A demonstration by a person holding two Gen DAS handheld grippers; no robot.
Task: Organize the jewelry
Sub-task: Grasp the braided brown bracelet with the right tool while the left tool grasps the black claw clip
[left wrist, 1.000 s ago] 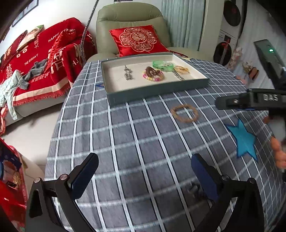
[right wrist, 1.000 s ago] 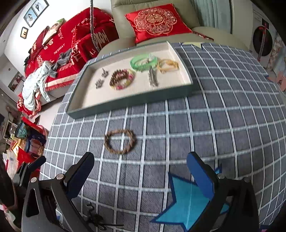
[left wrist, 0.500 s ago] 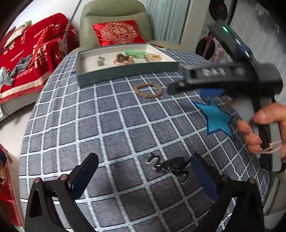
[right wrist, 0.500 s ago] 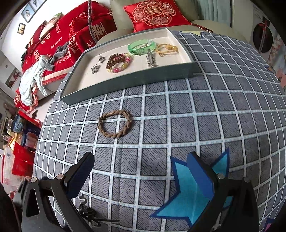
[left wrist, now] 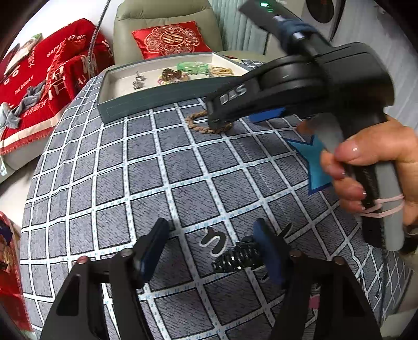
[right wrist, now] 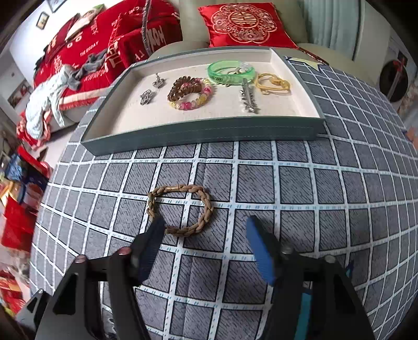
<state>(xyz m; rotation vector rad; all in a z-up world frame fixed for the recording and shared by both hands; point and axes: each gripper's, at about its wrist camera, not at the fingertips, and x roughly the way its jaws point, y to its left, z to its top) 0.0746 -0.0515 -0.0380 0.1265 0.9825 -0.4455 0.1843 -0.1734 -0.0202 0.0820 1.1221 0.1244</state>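
Observation:
A black claw hair clip lies on the checked tablecloth between the fingers of my left gripper, close against the right finger and apart from the left one. Its jaws are closing. A brown braided bracelet lies just ahead of my right gripper, whose jaws are closing too. The left finger covers the bracelet's lower left edge, and the pads do not press on it. Behind it stands the grey-green tray holding a green bangle, a gold bracelet, beaded bracelets, silver earrings and a silver pin.
A hand holds the right gripper's handle across the right side of the left wrist view. A blue star patch is on the cloth. An armchair with a red cushion stands behind the table, and a sofa with a red blanket at the left.
Both grippers have sunk toward the table and their jaws have narrowed. The hair clip now lies between the left fingers. The right gripper has come up to the braided bracelet.

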